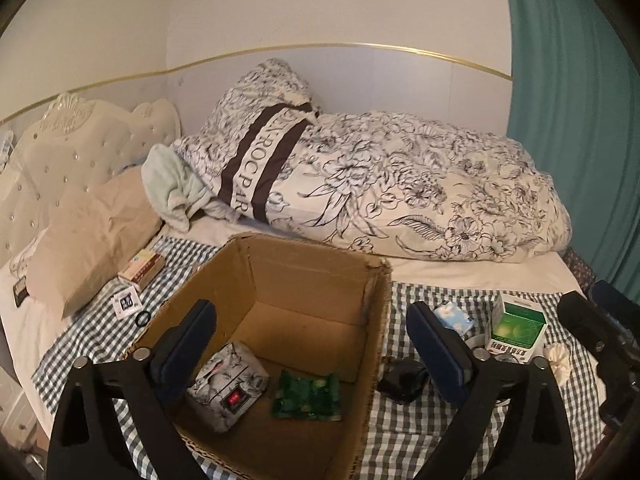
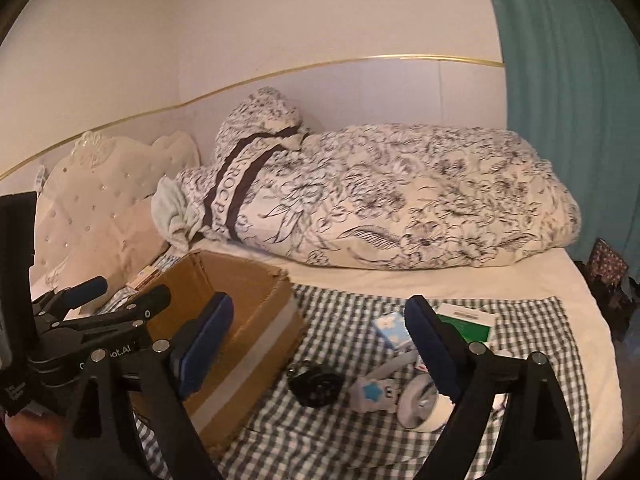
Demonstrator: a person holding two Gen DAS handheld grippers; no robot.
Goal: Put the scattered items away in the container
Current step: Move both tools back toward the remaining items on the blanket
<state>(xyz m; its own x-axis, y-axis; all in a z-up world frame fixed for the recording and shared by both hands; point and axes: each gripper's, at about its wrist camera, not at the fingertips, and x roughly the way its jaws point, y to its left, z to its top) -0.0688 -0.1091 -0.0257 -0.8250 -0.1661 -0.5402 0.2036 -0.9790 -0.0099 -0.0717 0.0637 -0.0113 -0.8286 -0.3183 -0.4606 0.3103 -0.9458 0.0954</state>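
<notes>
Bed (image 2: pixel 500 280), white sheet; checked cloth (image 2: pixel 360 432) over near part. On cloth: open cardboard box (image 1: pixel 372 320) toward headboard end, black object (image 2: pixel 316 384) beside it, blue tissue pack (image 2: pixel 390 330), green-and-white box (image 1: pixel 518 330), tape roll (image 2: pixel 420 404). Floral duvet (image 2: pixel 400 208) heaped along far edge.

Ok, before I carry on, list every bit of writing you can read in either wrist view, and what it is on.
"ROCPAR", part of a longer word lost in the folds: dark-striped band on the floral duvet.
"ot.AI", start hidden: body of the left gripper, seen from the right wrist view.
Green and white box: a row of characters along its bottom edge, too blurred to read.
Small red and white box, white card: print too small to read.
</notes>
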